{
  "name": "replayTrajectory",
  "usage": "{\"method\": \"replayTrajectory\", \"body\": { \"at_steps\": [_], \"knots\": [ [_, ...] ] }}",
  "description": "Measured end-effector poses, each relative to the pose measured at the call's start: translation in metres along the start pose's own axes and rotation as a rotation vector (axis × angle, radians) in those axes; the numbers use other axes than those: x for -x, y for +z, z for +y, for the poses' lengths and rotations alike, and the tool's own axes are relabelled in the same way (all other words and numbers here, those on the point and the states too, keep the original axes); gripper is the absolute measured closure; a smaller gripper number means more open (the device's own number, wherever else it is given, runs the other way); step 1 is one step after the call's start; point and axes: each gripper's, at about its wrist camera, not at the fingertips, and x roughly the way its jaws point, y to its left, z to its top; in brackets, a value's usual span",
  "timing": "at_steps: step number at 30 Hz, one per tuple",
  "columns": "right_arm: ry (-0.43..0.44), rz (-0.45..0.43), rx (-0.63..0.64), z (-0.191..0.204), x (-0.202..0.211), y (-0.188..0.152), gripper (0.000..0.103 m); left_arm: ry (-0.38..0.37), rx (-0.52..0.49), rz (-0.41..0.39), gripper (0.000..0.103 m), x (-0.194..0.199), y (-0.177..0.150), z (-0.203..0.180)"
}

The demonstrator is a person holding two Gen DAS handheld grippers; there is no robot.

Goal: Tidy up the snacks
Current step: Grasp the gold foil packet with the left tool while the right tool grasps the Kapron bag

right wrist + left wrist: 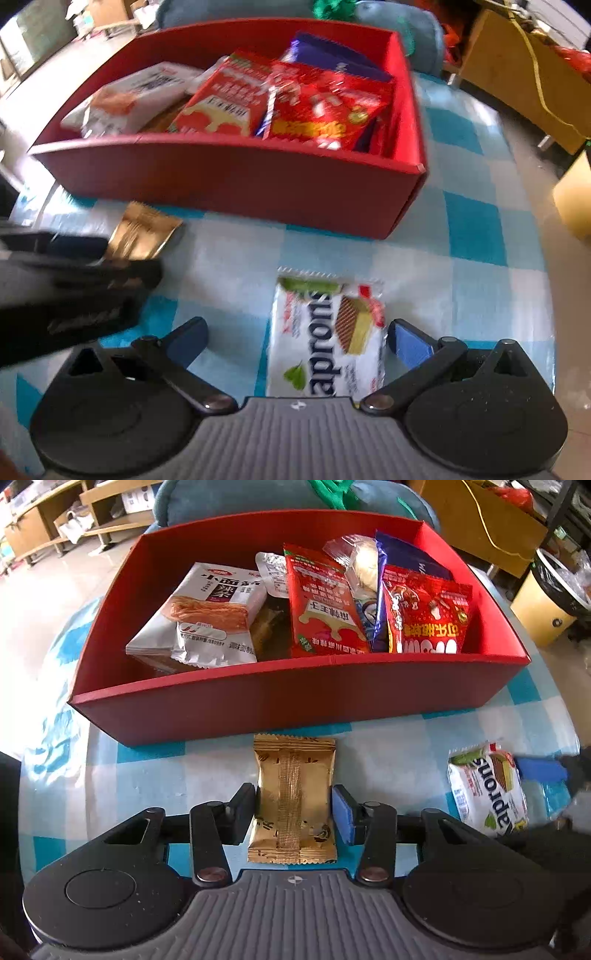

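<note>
A red box (288, 698) on the checked table holds several snack packets; it also shows in the right wrist view (236, 177). A gold packet (293, 797) lies just in front of the box. My left gripper (293, 803) has its pads against both sides of the gold packet, shut on it. A white wafer packet (328, 339) lies between the fingers of my right gripper (295, 341), which is open with gaps on both sides. The wafer packet also shows at the right in the left wrist view (487, 794). The gold packet (144, 232) and left gripper (74, 280) show at left in the right wrist view.
The table has a blue and white checked cloth (472, 229). A blue cushioned chair (258, 498) stands behind the box. A yellow bin (546, 605) and a wooden cabinet (517, 66) stand at the right, beyond the table's edge.
</note>
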Motion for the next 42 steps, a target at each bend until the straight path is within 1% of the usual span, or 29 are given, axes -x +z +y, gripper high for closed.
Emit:
{"method": "replayTrajectory", "body": {
  "at_steps": [1,3,5,6,7,8,9,10,12,14,16,19,21,25,31,38,42],
  "knots": [
    [-0.001,-0.012,0.003,0.000,-0.001,0.000,0.001,-0.006,0.007,0.005,0.049,-0.001,0.000,0.002],
    [-0.003,0.001,-0.009,-0.001,-0.001,0.003,0.001,-0.012,0.013,0.005,0.047,-0.003,0.004,0.002],
    [-0.005,0.003,-0.006,-0.002,-0.001,0.001,0.001,-0.018,-0.011,0.007,0.041,-0.005,0.003,-0.002],
    [-0.010,0.003,-0.010,-0.001,0.000,0.000,0.003,-0.027,-0.017,0.008,0.039,-0.004,0.002,0.002],
    [-0.013,-0.001,-0.009,-0.001,0.002,-0.002,0.005,-0.037,-0.025,0.009,0.034,-0.005,0.002,0.002],
    [-0.018,-0.008,-0.005,0.000,0.005,-0.004,0.010,-0.038,-0.032,0.010,0.031,-0.006,0.002,-0.001],
    [-0.018,-0.014,-0.006,0.000,0.008,-0.006,0.017,-0.038,-0.035,0.011,0.030,-0.008,0.002,-0.003],
    [-0.013,-0.019,-0.007,-0.001,0.012,-0.008,0.021,-0.039,-0.035,0.011,0.029,-0.008,0.002,-0.003],
    [-0.005,-0.027,0.007,0.002,0.019,-0.009,0.040,-0.031,-0.039,0.010,0.030,-0.007,0.000,-0.006],
    [-0.010,-0.031,0.016,0.005,0.023,-0.010,0.049,-0.022,-0.044,0.006,0.044,-0.004,-0.002,-0.005],
    [-0.008,-0.028,0.010,0.006,0.023,-0.010,0.049,-0.029,-0.052,0.008,0.053,0.001,-0.006,-0.002],
    [-0.007,-0.028,-0.007,0.003,0.025,-0.011,0.049,-0.039,-0.032,0.017,0.056,0.005,-0.011,0.006],
    [-0.013,-0.042,-0.019,0.000,0.031,-0.013,0.049,-0.038,-0.018,0.020,0.056,0.007,-0.013,0.011],
    [-0.012,-0.069,-0.044,-0.003,0.046,-0.016,0.049,-0.058,0.003,0.023,0.056,0.012,-0.016,0.015],
    [0.000,-0.098,-0.047,0.003,0.059,-0.018,0.049,-0.079,-0.009,-0.020,0.056,0.032,-0.022,0.013],
    [-0.020,-0.125,-0.043,0.005,0.070,-0.020,0.049,-0.079,-0.026,-0.065,0.056,0.049,-0.026,0.011],
    [-0.042,-0.149,-0.040,0.007,0.078,-0.019,0.049,-0.079,-0.026,-0.084,0.056,0.055,-0.022,0.011]
  ]
}}
